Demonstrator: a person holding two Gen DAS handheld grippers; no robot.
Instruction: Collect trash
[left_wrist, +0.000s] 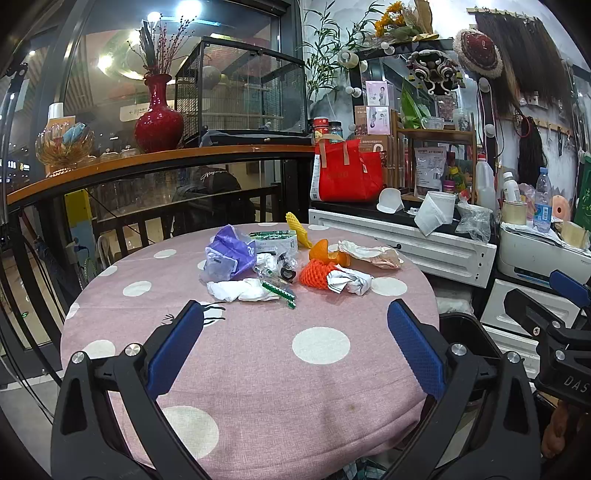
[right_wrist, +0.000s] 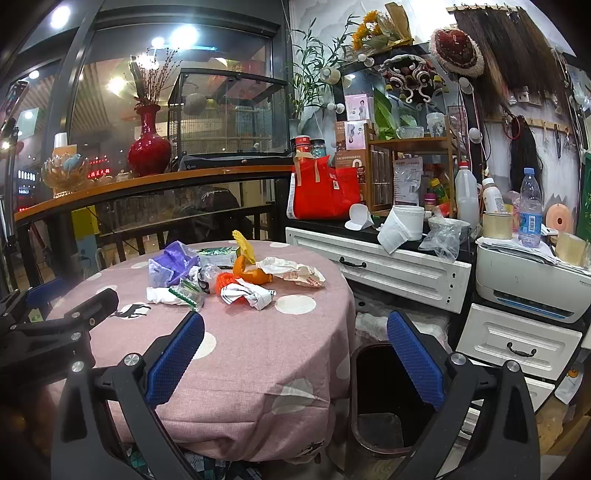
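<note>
A heap of trash lies at the far side of the round pink dotted table (left_wrist: 258, 369): a purple bag (left_wrist: 231, 253), white crumpled tissues (left_wrist: 240, 290), orange foam net (left_wrist: 314, 275), orange peel (left_wrist: 325, 251), yellow foam net (left_wrist: 299, 229), a green carton (left_wrist: 275, 238) and crumpled paper (left_wrist: 369, 253). My left gripper (left_wrist: 295, 314) is open and empty over the near half of the table. My right gripper (right_wrist: 295, 325) is open and empty at the table's right edge, above a dark bin (right_wrist: 384, 398). The same heap shows in the right wrist view (right_wrist: 221, 277).
White drawer cabinets (right_wrist: 388, 269) with cluttered tops stand right of the table, with a red bag (right_wrist: 325, 188), bottles and a printer (right_wrist: 528, 280). A wooden ledge (left_wrist: 147, 162) with a red vase (left_wrist: 159, 118) and a glass cage runs behind.
</note>
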